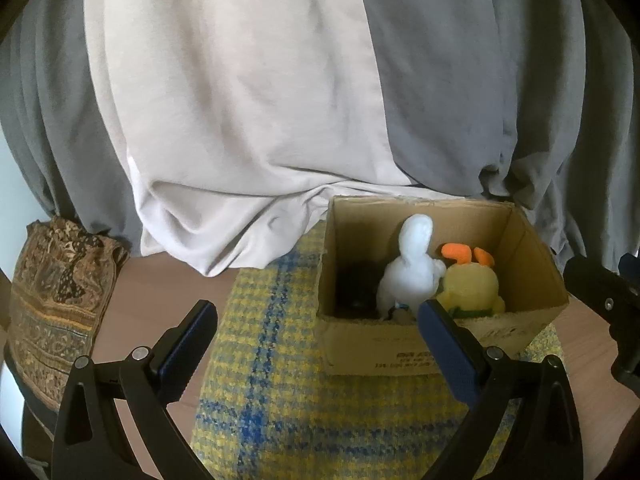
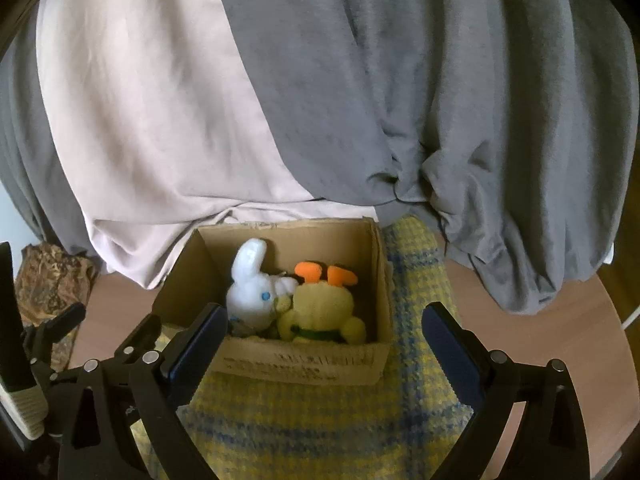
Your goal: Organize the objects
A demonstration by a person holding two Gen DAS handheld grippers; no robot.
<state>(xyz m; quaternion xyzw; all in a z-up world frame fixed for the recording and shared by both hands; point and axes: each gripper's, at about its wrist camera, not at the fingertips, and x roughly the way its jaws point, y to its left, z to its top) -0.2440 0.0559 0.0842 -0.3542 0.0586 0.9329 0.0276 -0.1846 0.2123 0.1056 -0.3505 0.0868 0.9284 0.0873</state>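
Both grippers stand wide apart at the jaws and carry nothing. Left gripper (image 1: 316, 332): its fingers (image 1: 448, 348) are spread, one blue pad in front of the near wall of the cardboard box (image 1: 424, 344), the other over the bare floor to the left; no contact visible. Right gripper (image 2: 322, 344): fingers (image 2: 196, 344) likewise released, framing the box front from just short of it, nothing between them.

Task items: white plush rabbit (image 2: 252, 292) and yellow plush with orange feet (image 2: 320, 304) sit inside the box, touching each other, the rabbit to the left. From the left wrist view a dark object (image 1: 356, 284) lies low in the box's left corner; too shadowed to identify. Box rests on a yellow-and-blue checked cloth (image 1: 288, 380), on a wooden floor (image 2: 560, 340). Behind it hang pale and grey draped sheets (image 1: 240, 100). A patterned brown fabric bundle (image 1: 56, 284) lies well apart to the left.

Judgement: toys appear already stowed; no loose toy is visible outside the box. If the step in hand is a retreat, keep both jaws open and back away level, so no pad clips the box rim or drags the cloth. If another item is sought, the bundle is the only candidate in view.
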